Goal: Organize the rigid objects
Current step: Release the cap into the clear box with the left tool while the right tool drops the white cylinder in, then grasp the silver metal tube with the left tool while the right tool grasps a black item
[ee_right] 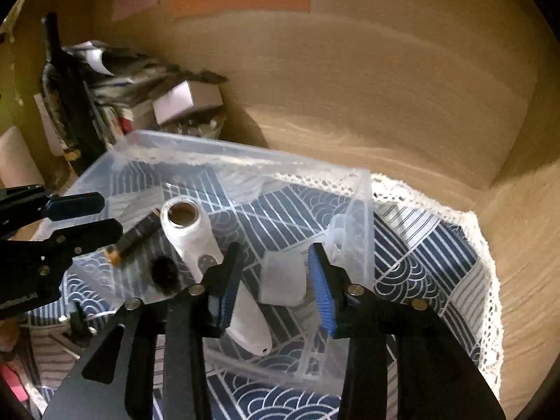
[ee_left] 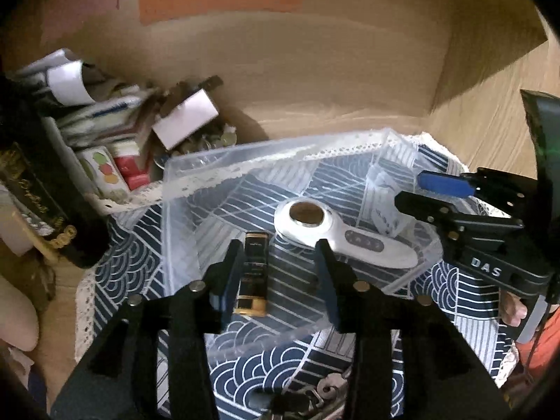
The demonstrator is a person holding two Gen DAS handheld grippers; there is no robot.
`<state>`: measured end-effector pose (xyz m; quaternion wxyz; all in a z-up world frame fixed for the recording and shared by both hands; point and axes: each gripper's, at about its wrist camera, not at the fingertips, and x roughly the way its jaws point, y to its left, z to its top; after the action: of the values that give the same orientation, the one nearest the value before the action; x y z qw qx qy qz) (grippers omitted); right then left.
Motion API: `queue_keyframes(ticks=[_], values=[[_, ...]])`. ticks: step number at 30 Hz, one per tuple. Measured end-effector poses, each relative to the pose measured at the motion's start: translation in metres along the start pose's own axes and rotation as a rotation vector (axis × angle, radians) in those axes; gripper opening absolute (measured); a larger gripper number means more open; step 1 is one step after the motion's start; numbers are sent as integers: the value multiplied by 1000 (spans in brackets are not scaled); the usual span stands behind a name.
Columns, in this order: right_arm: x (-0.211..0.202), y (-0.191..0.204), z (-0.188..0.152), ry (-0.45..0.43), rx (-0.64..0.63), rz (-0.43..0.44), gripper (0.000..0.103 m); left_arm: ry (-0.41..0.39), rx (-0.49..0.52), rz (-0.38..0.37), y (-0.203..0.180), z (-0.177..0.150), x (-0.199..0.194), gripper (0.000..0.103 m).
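Note:
A clear plastic bin (ee_left: 182, 189) sits on a blue wave-patterned cloth (ee_left: 122, 266). Inside lie a white handheld device with a round metal head (ee_left: 336, 234) and a black-and-gold tube (ee_left: 253, 273). My left gripper (ee_left: 280, 245) is open above the bin, its left finger beside the tube, holding nothing. My right gripper (ee_right: 274, 248) is open and empty over the bin's right part (ee_right: 364, 217), above the white device's handle (ee_right: 245, 318) and a small clear packet (ee_right: 283, 280). The right gripper also shows in the left wrist view (ee_left: 413, 192), and the left one in the right wrist view (ee_right: 105, 217).
A cluttered pile of boxes, papers and coins (ee_left: 115, 133) stands at the back left, with a dark book (ee_left: 38, 196) beside it. Wooden walls (ee_left: 315, 70) enclose the space. Keys (ee_left: 315, 395) lie on the cloth near the front. The cloth has a lace edge (ee_right: 486, 262).

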<state>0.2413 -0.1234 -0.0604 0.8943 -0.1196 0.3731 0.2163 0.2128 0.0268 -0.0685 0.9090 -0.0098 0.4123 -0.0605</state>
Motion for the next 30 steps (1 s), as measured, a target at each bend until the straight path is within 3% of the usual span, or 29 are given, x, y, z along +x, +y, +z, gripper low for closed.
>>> queue_keyframes(ticks=[5,11,17,22,26,30], values=[[-36,6,0,-86,-7,9,54,-66,15,29,-5,-1,-33,60],[-75,9,-9,-159,-5,43,57,-132,15,63,-6,-11,-73,79],[-91,11,-29,-167,11,59,57,-125,19,60,-2,-34,-94,79],[-87,10,-50,-120,21,61,57,-89,6,37,-1,-58,-93,78],[-75,8,-70,-51,35,75,57,-31,11,8,-7,-78,-83,64],[-63,10,-88,21,37,96,57,39,15,-31,-14,-94,-65,59]])
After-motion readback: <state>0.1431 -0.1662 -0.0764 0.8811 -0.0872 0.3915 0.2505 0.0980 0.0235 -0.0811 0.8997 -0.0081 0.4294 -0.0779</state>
